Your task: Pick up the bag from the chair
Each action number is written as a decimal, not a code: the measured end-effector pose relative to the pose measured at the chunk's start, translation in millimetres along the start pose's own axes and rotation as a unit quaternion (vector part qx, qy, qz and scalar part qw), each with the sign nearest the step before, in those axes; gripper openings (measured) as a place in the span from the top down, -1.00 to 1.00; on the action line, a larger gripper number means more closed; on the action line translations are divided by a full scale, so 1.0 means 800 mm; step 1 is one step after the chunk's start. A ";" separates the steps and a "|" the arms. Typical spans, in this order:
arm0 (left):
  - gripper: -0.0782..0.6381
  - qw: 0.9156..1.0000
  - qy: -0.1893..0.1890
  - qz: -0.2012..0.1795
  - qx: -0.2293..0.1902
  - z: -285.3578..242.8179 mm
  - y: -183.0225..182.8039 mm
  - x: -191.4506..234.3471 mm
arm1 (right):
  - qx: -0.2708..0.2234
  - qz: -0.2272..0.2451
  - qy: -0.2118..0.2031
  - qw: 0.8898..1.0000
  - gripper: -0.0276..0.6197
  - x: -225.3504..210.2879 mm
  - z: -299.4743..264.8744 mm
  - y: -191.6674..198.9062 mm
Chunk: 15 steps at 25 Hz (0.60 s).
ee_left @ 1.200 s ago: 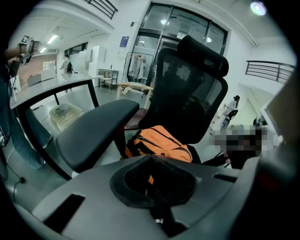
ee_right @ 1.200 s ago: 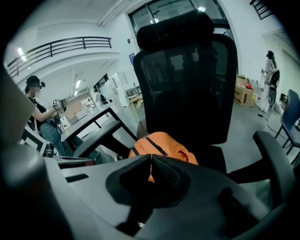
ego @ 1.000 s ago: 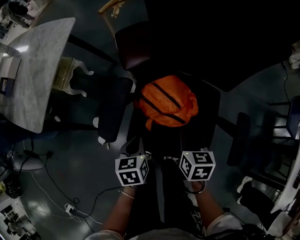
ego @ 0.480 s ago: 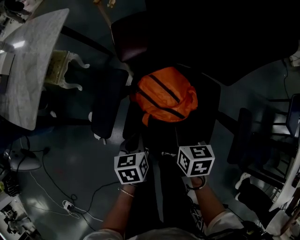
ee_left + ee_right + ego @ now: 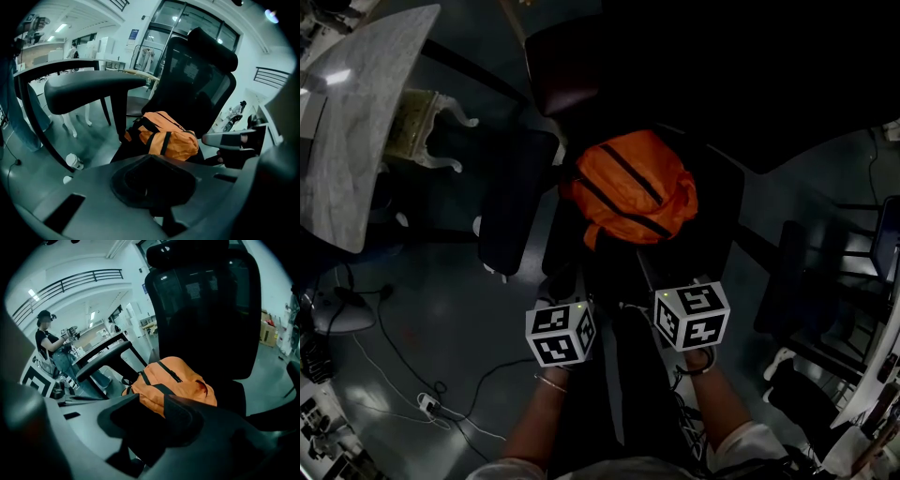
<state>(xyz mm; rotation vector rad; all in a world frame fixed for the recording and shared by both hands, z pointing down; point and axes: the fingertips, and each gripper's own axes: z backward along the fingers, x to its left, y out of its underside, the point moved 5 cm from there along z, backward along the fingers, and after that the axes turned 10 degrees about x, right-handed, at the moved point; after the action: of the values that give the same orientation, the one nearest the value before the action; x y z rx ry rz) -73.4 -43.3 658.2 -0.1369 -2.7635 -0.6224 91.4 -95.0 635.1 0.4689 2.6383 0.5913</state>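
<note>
Bag [image 5: 628, 187], orange with black straps: we record it lying on the seat of a black office chair [image 5: 722, 220], toward the seat's left side in the head view, with bare seat to its right and the mesh backrest [image 5: 197, 79] rising behind it. One armrest [image 5: 514, 211] runs just beside the bag at the head view's left, and the other [image 5: 787, 272] stands well apart at the right. The seat's front edge between them is open toward us. Grey floor [image 5: 441, 309] with loose cables [image 5: 403, 375] surrounds the chair, and a pale table [image 5: 356, 131] stands off at the far left. We note the left gripper [image 5: 152, 176] short of the bag, its pads met and nothing between them. The right gripper [image 5: 152, 408] is also short of the bag. Its jaws have just been opening and stand partly apart, holding nothing, with the bag showing beyond the gap. Against a second ago, the bag lies unmoved on the seat, both grippers remain clear of it, and the table has slid nearer the head view's left edge.
</note>
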 end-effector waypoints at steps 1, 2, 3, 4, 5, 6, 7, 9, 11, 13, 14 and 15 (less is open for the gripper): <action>0.75 1.000 0.000 0.002 0.001 -0.001 0.001 0.000 | 0.002 0.013 0.003 1.000 0.42 0.001 -0.001 -0.002; 0.75 1.000 0.000 0.003 0.002 -0.002 0.001 0.001 | 0.003 0.026 0.007 1.000 0.39 0.002 -0.003 -0.005; 0.75 1.000 0.000 0.005 0.002 -0.003 0.002 0.002 | 0.005 0.040 0.011 0.999 0.37 0.003 -0.004 -0.008; 0.75 1.000 -0.001 0.007 0.003 -0.004 0.002 0.003 | 0.006 0.055 0.016 0.998 0.36 0.004 -0.006 -0.011; 0.75 1.000 -0.001 0.010 0.002 -0.005 0.001 0.005 | 0.007 0.074 0.021 0.997 0.35 0.006 -0.007 -0.015; 0.75 1.000 -0.001 0.013 0.001 -0.006 0.001 0.007 | 0.008 0.095 0.027 0.995 0.33 0.008 -0.009 -0.019; 0.75 1.000 -0.001 0.017 0.000 -0.007 0.000 0.009 | 0.010 0.118 0.031 0.993 0.29 0.012 -0.011 -0.023; 0.75 1.000 -0.001 0.023 -0.001 -0.007 -0.001 0.011 | 0.020 0.160 0.033 0.986 0.23 0.019 -0.016 -0.029; 0.75 1.000 -0.001 0.027 -0.001 -0.007 -0.001 0.012 | 0.032 0.197 0.032 0.979 0.20 0.024 -0.021 -0.032; 0.75 1.000 -0.001 0.031 0.000 -0.008 -0.001 0.013 | 0.043 0.230 0.031 0.972 0.18 0.028 -0.027 -0.034; 0.75 0.999 -0.001 0.033 0.001 -0.009 0.000 0.014 | 0.048 0.245 0.032 0.968 0.18 0.030 -0.030 -0.035; 0.75 0.999 -0.001 0.036 0.001 -0.009 0.000 0.016 | 0.052 0.259 0.033 0.964 0.17 0.032 -0.032 -0.037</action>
<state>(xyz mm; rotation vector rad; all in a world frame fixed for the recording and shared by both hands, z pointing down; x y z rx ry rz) -83.2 -46.1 668.4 -0.2341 -2.7475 -0.6008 51.1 -118.4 635.3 1.2100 2.6162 0.6270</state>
